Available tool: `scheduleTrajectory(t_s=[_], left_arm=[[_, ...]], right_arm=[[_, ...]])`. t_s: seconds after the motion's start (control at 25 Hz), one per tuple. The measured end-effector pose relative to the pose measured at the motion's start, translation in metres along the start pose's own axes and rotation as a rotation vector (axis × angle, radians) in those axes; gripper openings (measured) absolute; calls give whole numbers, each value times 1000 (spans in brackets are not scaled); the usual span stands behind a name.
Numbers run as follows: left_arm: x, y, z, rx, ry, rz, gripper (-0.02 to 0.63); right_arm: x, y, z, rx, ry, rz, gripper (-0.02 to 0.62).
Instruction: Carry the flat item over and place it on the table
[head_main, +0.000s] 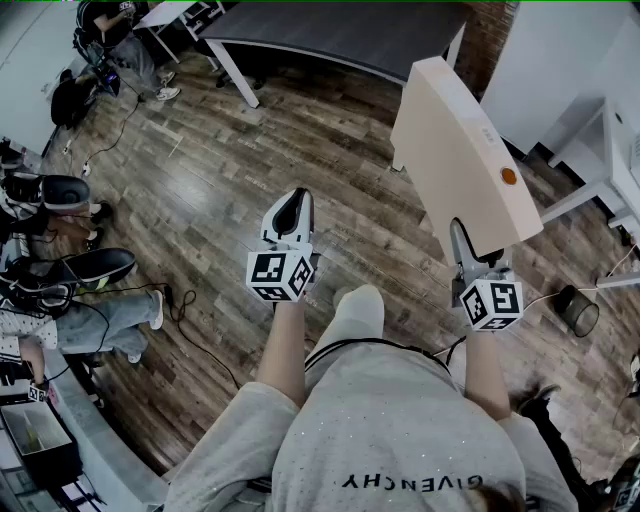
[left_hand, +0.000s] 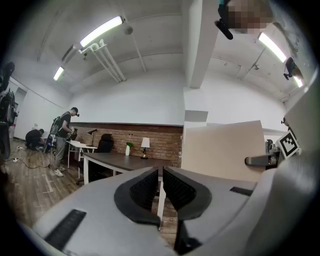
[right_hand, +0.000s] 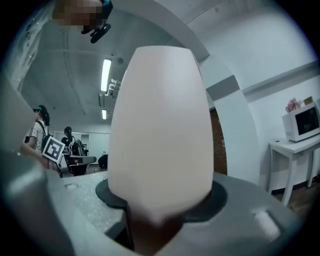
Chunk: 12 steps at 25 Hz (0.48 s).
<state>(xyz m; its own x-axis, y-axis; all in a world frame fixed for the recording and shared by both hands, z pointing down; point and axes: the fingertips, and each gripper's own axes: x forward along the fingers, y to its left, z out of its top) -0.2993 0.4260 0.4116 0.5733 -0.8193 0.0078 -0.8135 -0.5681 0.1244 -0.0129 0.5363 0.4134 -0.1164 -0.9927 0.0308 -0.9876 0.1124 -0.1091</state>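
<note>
Wood floor (head_main: 200, 190), dark worktop (head_main: 340, 30) ahead: right gripper (head_main: 463, 245) jaws clamp flat item (head_main: 460, 150) low, so carry it steady; left gripper (head_main: 291, 210) jaws near-closed, empty.

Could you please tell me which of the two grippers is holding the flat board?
The right gripper: its fingers clamp the cream board at its lower edge. The left gripper has nothing between its fingers.
</note>
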Motion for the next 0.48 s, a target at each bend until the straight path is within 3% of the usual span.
scheduleTrajectory(t_s=[0.48], left_arm=[[112, 31, 7, -7, -4, -21, 26]], right_arm=[[98, -44, 5, 22, 7, -19, 270]])
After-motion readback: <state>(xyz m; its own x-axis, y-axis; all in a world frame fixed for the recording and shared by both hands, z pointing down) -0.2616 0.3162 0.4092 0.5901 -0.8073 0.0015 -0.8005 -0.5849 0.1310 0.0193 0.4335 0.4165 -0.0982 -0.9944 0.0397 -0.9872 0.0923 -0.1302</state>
